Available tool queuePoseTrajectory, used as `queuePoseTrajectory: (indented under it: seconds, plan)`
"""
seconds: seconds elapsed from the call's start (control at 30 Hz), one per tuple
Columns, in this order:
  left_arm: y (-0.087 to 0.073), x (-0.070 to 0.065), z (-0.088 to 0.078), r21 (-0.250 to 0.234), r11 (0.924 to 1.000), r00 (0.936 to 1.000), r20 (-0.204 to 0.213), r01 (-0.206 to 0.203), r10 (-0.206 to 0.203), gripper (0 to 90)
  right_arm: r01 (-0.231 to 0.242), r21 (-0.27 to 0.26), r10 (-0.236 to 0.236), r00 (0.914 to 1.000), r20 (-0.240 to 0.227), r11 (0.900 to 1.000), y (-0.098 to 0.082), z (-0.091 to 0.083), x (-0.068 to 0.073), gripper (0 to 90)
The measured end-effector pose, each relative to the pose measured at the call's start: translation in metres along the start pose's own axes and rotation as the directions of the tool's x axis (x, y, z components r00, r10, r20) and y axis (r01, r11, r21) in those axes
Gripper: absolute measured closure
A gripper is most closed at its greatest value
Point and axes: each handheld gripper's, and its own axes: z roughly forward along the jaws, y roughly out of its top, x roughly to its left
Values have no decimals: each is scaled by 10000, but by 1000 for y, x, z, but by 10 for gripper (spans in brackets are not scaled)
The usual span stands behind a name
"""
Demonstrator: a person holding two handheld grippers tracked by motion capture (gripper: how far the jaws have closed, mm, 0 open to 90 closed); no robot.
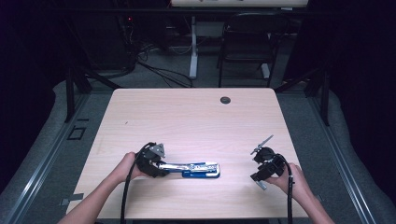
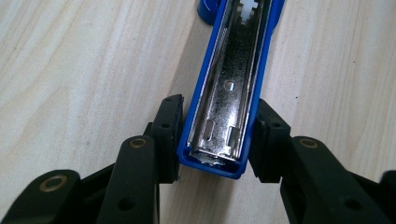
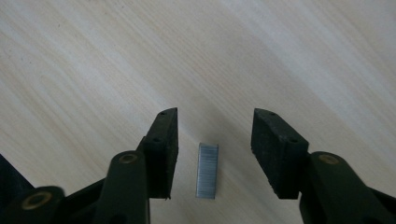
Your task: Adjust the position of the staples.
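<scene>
A blue stapler (image 1: 201,169) lies opened flat on the wooden table (image 1: 187,116), its shiny metal staple channel (image 2: 229,93) facing up. My left gripper (image 1: 161,168) is shut on the stapler's near end (image 2: 217,135), one pad on each blue side wall. Near the table's right front, my right gripper (image 1: 256,167) is held low over the wood. Its jaws stand open (image 3: 215,126) around a short grey strip of staples (image 3: 208,170) that lies on the table. There is a gap between the strip and each pad.
A round cable hole (image 1: 225,100) sits at the table's far edge. Behind the table stand a black chair (image 1: 250,37) and a white desk leg (image 1: 193,46), with cables on the floor. The person's forearms come in from the bottom.
</scene>
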Motion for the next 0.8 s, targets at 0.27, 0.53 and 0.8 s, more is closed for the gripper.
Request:
queuePoseTrajectory:
  seconds: [0.27,0.53,0.8]
  plan:
    - [0,0,0,57,10000,10000,0,-24,24,607,-240,278,246,9995,-211,9993,-1,8,2,658]
    - [0,0,1,86,10000,10000,19,-19,19,607,-631,316,640,9976,-272,9975,-3,15,3,704]
    - [0,0,2,145,9999,10000,-12,-25,26,607,-69,1329,95,9998,-194,9911,0,14,0,729]
